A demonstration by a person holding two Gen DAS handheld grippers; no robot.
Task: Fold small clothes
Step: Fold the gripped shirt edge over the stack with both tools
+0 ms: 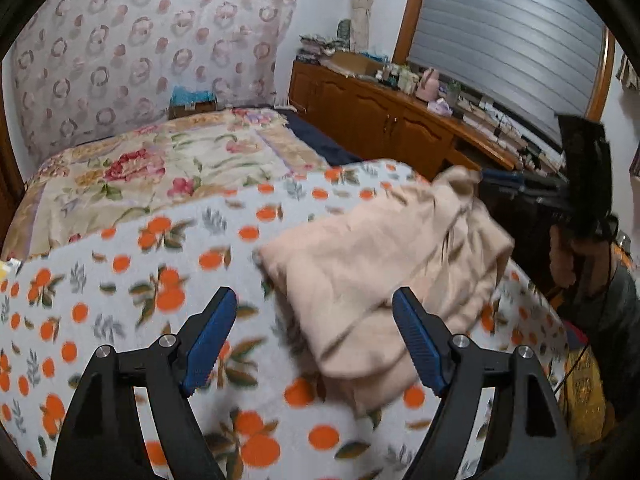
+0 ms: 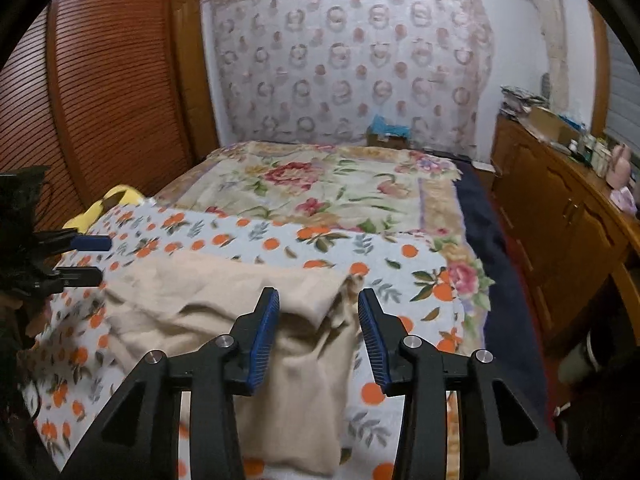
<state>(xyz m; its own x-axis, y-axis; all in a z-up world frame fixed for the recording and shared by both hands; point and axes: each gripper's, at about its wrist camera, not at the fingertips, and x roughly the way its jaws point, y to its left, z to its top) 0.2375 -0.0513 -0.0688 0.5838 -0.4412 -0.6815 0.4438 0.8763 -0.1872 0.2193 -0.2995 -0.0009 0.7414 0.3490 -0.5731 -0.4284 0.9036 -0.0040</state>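
Step in hand, I judge: a fold just let go. Left gripper (image 1: 314,336) stands wide open, nothing between its pads; right gripper (image 2: 318,330) is about half open, also w/o hold, the beige garment (image 2: 248,320) lying under and just ahead of it on the blanket (image 1: 120,280). Garment's long axis runs approx. from one gripper toward the other. Next move needs a new grip on an edge.
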